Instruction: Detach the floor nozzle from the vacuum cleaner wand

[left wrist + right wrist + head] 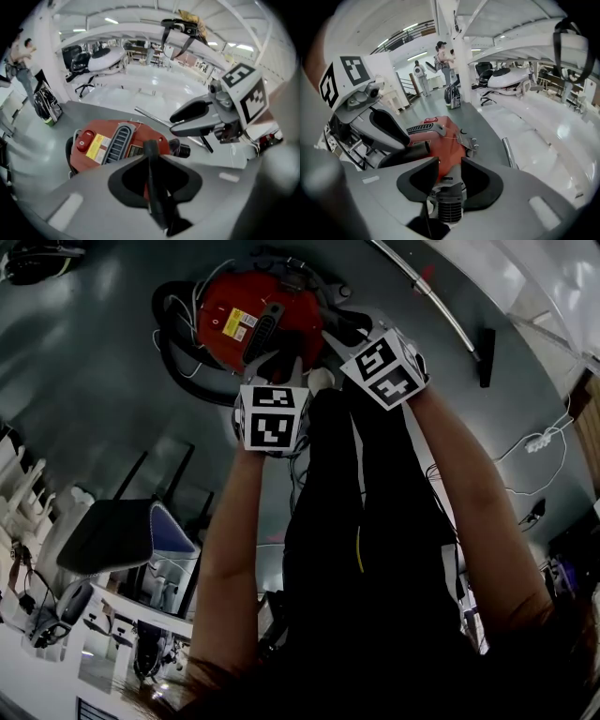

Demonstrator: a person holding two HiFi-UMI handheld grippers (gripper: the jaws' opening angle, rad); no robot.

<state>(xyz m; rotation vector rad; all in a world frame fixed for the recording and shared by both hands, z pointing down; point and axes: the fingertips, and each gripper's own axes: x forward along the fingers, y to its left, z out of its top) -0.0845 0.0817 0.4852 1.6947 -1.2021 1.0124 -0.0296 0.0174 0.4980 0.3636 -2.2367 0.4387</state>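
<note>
Grey floor [94, 381] under red vacuum [302, 315].

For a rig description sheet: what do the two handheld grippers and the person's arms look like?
Both the left gripper and right gripper have pale grey bodies with black curved jaw pads. Each carries a white cube printed with black square markers. The forearms are bare of sleeves.

No legible text, brand or number is presented. A yellow label [97, 146] is fitted on the red vacuum cleaner [117, 140], left of the grille; its print cannot be read. Black-and-white square markers, without characters, are carried on the left cube [272, 420] and right cube [386, 369].
</note>
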